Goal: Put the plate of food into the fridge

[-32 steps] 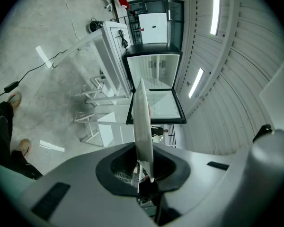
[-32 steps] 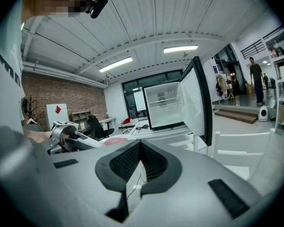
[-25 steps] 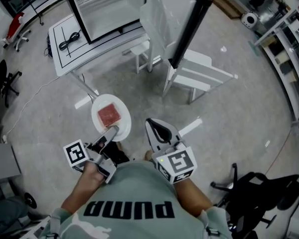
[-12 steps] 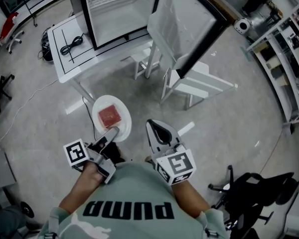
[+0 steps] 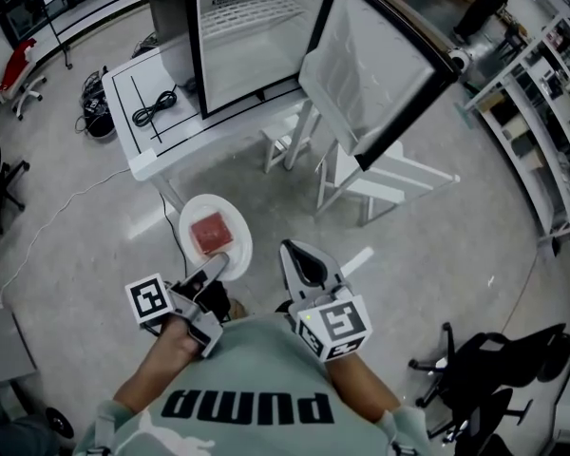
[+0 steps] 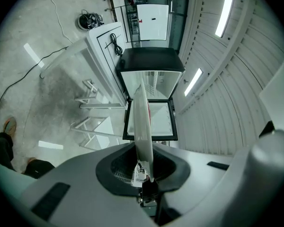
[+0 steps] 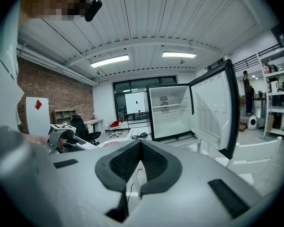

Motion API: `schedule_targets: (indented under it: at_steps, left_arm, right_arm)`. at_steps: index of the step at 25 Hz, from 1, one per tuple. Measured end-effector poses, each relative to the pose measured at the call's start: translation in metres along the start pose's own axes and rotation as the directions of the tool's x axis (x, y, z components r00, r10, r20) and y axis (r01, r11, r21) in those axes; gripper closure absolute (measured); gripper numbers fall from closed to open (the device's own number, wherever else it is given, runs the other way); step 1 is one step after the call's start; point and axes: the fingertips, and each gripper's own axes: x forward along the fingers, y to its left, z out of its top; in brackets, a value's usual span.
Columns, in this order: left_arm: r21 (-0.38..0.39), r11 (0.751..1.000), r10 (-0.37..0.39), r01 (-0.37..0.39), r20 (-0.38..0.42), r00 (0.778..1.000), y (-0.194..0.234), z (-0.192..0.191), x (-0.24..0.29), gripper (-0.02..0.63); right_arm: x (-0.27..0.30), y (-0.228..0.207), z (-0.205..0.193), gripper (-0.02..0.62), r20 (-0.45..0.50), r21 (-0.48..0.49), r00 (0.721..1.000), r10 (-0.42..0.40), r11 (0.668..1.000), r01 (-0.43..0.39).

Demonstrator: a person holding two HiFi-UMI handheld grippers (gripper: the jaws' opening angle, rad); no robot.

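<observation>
A white plate (image 5: 230, 251) carries a square red piece of food (image 5: 212, 231). My left gripper (image 5: 214, 266) is shut on the plate's near rim and holds it level above the floor. In the left gripper view the plate (image 6: 142, 122) shows edge-on, pinched between the pads of the left gripper (image 6: 145, 173). To the plate's right my right gripper (image 5: 302, 259) is shut with nothing in it; in its own view the right gripper (image 7: 140, 148) has its pads touching. The small fridge (image 5: 252, 41) stands open on a white table (image 5: 147, 141), its door (image 5: 385, 69) swung to the right.
White chairs (image 5: 385, 174) stand under the open door, between me and the table. A black cable (image 5: 157, 103) lies on the table left of the fridge. Shelving (image 5: 551, 112) lines the right side, and a black office chair (image 5: 489, 369) is at the lower right. A wire rack (image 7: 169, 107) crosses the fridge's inside.
The fridge and table have slid lower and show larger in the head view. Both grippers and the plate keep nearly the same place in front of my body.
</observation>
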Motion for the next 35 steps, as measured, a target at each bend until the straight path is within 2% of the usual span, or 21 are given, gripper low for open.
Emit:
schedule_targets:
  at_steps: [8,14,24,35]
  left_arm:
    - [-0.028,1.0,-0.009,0.009,-0.007,1.0,0.004,0.02,-0.001,0.555]
    - [-0.029,1.0,0.007,-0.006,0.03,1.0,0.007,0.04,0.012,0.555]
    - [-0.02,1.0,0.026,-0.024,0.074,0.997,0.0,0.065,0.069,0.555]
    - [0.007,0.999,0.042,-0.043,0.112,0.993,-0.008,0.073,0.144,0.555]
  right_arm:
    - [0.024,0.006,0.0,0.591,-0.024,-0.002,1.0,-0.008,1.0,0.008]
    - [0.049,-0.007,0.003,0.591,-0.028,0.007,0.999,0.026,1.0,-0.026]
    - [0.088,-0.062,0.016,0.591,-0.029,0.03,0.997,0.068,0.997,-0.067]
    - [0.108,-0.139,0.028,0.591,-0.007,0.047,0.994,0.107,0.993,-0.106]
